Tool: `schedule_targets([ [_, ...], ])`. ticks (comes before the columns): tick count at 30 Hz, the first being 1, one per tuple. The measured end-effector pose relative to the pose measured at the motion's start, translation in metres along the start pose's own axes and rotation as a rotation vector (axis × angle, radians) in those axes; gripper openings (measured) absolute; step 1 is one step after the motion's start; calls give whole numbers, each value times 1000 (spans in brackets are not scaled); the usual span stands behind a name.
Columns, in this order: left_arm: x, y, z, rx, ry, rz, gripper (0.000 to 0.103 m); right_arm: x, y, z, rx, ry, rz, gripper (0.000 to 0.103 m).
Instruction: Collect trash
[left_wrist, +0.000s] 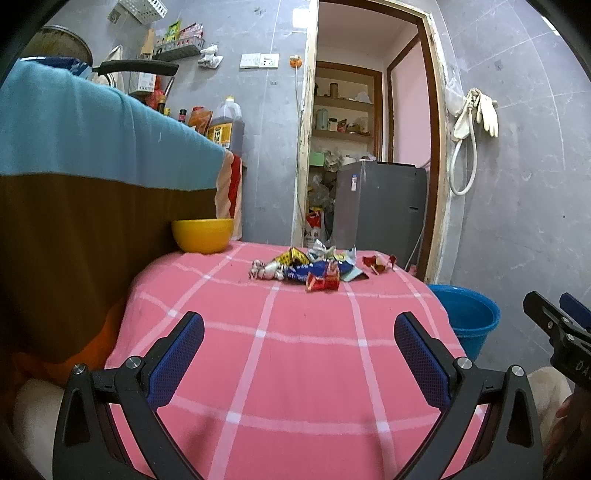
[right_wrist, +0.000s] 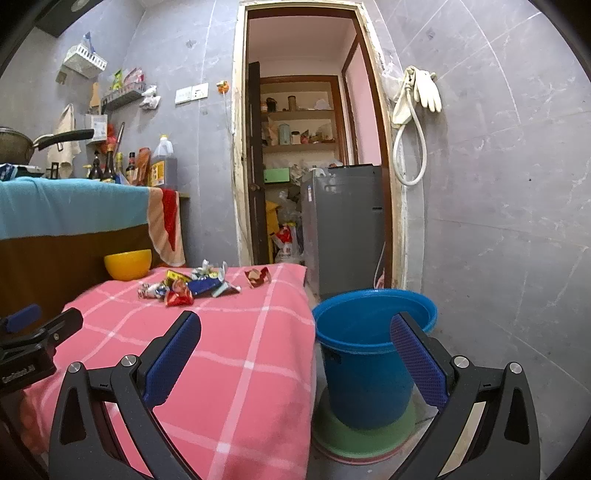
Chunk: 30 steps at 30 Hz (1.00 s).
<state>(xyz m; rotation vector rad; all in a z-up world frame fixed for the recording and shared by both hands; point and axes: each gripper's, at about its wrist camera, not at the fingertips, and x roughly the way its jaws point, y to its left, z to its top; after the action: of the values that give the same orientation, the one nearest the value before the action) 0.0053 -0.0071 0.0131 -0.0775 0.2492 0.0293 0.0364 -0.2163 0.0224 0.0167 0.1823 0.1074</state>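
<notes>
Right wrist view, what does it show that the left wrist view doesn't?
Only the right wrist view shows the whole blue bucket, its base sitting on a green lid on the floor, and the dark open door in the doorway. Only the left wrist view shows the wide brown front under the blue cloth up close. Both share the pink checked cloth, the pile of wrappers, the yellow bowl, the grey fridge, the hanging gloves, and both grippers, left gripper and right gripper, open and empty.
</notes>
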Motion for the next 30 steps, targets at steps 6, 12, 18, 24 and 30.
schedule_targets([
  [6, 10, 2, 19, 23, -35, 14, 101, 18, 5, 15, -3, -19, 34, 103],
  [12, 28, 7, 36, 24, -58, 13, 101, 42, 4, 31, -3, -40, 57, 103],
  [18, 50, 6, 50, 15, -72, 1, 101, 66, 0, 44, -14, -74, 60, 103],
  [24, 81, 6, 58, -36, -19, 1, 101, 102, -3, 51, -15, -57, 77, 103],
  [30, 118, 3, 56, -52, 79, 15, 101, 138, -3, 51, -32, -18, 96, 103],
])
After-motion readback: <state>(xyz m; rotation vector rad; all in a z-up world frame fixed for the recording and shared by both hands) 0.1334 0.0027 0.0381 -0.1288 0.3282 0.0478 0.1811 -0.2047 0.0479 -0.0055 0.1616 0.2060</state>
